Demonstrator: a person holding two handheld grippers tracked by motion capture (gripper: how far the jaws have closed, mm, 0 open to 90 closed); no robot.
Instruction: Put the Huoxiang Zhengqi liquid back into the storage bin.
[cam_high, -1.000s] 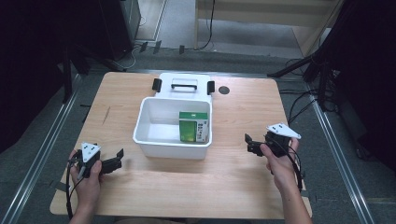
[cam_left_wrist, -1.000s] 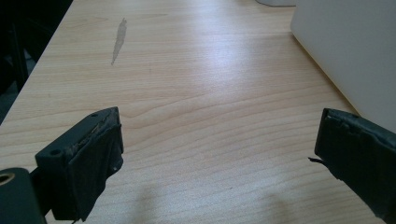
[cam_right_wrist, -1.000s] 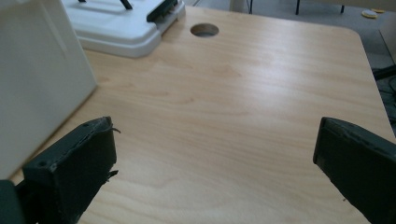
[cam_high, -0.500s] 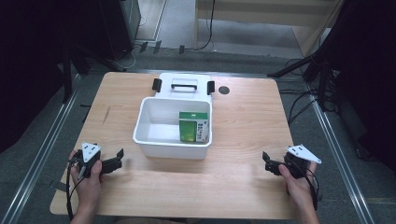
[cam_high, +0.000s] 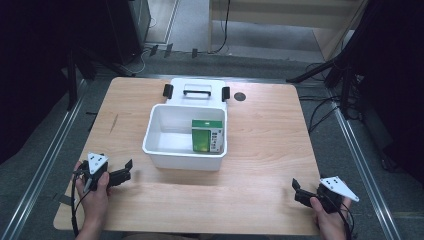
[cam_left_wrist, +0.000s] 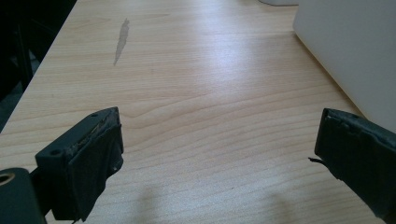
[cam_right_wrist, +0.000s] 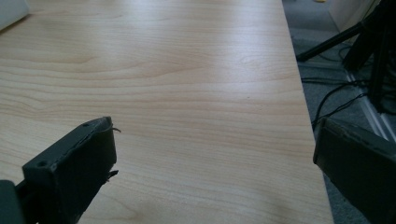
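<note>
Two grippers, both empty, both near the front edge of the wooden table (cam_high: 260, 125). I see my left gripper (cam_high: 126, 170) at the near left corner, jaws spread wide with bare wood between them; in the left gripper view (cam_left_wrist: 219, 154) the white wall of the bin (cam_left_wrist: 355, 51) stands just beside the jaw on the right of that view, not touching. My right gripper (cam_high: 296, 189) sits at the near right corner, well apart from the bin, jaws likewise wide apart; the right gripper view (cam_right_wrist: 215, 158) looks along plain tabletop toward the table's edge, with cables on the floor (cam_right_wrist: 336, 93) past it. White plastic storage bin (cam_high: 150, 142) stands at the table's middle, open. Green and white carton (cam_high: 206, 135) stands upright inside it, against the right wall. White lid (cam_high: 197, 90) with a handle and two black latches lies flat on the table just behind the bin, touching or nearly touching its far rim; I cannot tell which.
</note>
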